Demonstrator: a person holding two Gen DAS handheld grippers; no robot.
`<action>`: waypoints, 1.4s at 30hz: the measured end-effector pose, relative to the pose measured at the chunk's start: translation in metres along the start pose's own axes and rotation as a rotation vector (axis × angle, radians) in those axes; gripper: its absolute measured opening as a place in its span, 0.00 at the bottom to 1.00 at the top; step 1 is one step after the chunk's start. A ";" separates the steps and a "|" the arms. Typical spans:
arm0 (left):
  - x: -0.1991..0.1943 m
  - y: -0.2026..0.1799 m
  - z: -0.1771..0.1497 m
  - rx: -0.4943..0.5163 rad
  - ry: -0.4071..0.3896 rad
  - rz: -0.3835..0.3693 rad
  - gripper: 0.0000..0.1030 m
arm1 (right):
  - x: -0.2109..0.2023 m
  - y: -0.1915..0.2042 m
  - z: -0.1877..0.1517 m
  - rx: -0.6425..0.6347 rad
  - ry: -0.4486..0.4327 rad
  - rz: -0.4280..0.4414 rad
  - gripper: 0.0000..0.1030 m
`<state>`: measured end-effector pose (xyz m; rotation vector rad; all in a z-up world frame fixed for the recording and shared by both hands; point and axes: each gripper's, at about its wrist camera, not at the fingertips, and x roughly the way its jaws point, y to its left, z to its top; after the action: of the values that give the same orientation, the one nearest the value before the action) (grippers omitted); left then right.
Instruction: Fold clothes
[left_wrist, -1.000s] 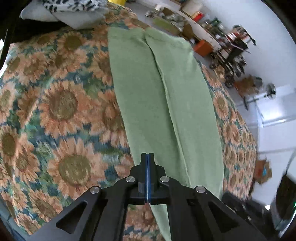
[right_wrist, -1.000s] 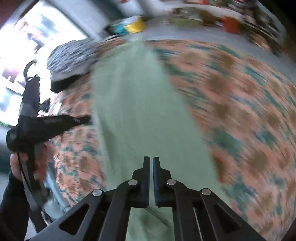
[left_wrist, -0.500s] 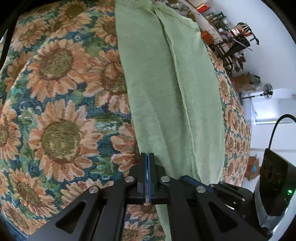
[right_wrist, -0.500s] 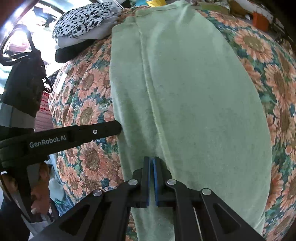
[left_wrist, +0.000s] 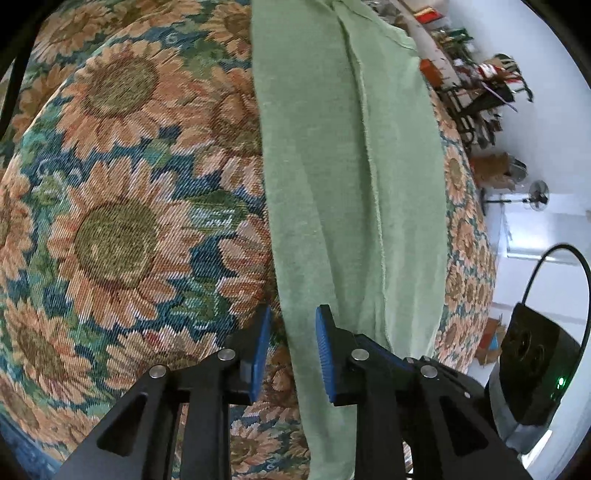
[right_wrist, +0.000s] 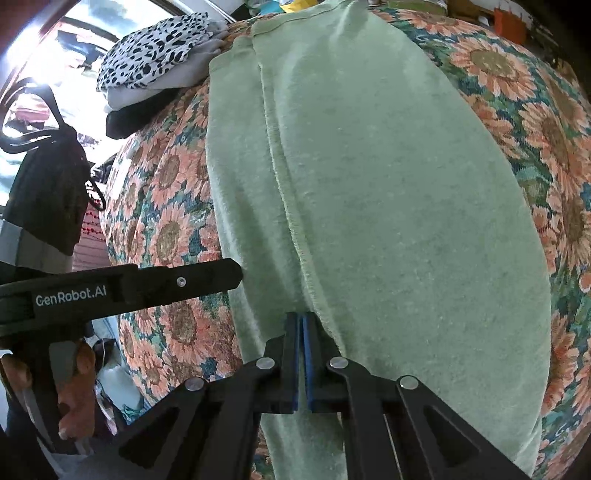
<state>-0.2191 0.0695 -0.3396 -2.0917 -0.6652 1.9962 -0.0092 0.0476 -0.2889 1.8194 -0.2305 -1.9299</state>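
Note:
A light green garment (left_wrist: 332, 184) lies in a long strip, folded lengthwise, on the sunflower-patterned cover (left_wrist: 118, 236). My left gripper (left_wrist: 293, 326) points down at the garment's near left edge. Its jaws are opening, the edge runs between the blue pads, and they do not press on it. In the right wrist view the garment (right_wrist: 388, 221) fills the middle. My right gripper (right_wrist: 301, 319) is shut, its tips at the raised fold line of the upper layer; no cloth shows between the pads. One finger of the left gripper (right_wrist: 184, 282) reaches in from the left.
A leopard-print garment (right_wrist: 155, 51) tops a pile of clothes at the far left corner of the cover. A person's hand (right_wrist: 74, 387) holds the left gripper. Beyond the cover's right edge stand cluttered racks (left_wrist: 480, 85) and a fan (left_wrist: 535, 195).
Both grippers came down close to the green garment. The left jaws went from shut to parted around the garment's left edge. The right jaws stayed shut.

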 end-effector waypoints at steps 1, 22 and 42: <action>0.000 -0.002 0.000 -0.001 0.004 0.023 0.25 | 0.000 0.000 -0.001 0.000 -0.002 -0.002 0.02; -0.003 0.003 -0.001 0.124 -0.025 0.153 0.00 | 0.005 0.009 0.000 -0.024 -0.009 -0.046 0.02; -0.002 0.035 -0.022 -0.010 0.056 -0.034 0.05 | -0.002 0.002 -0.026 0.008 0.002 -0.004 0.08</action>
<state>-0.1905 0.0412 -0.3508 -2.1194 -0.6972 1.9130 0.0163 0.0518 -0.2892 1.8284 -0.2341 -1.9322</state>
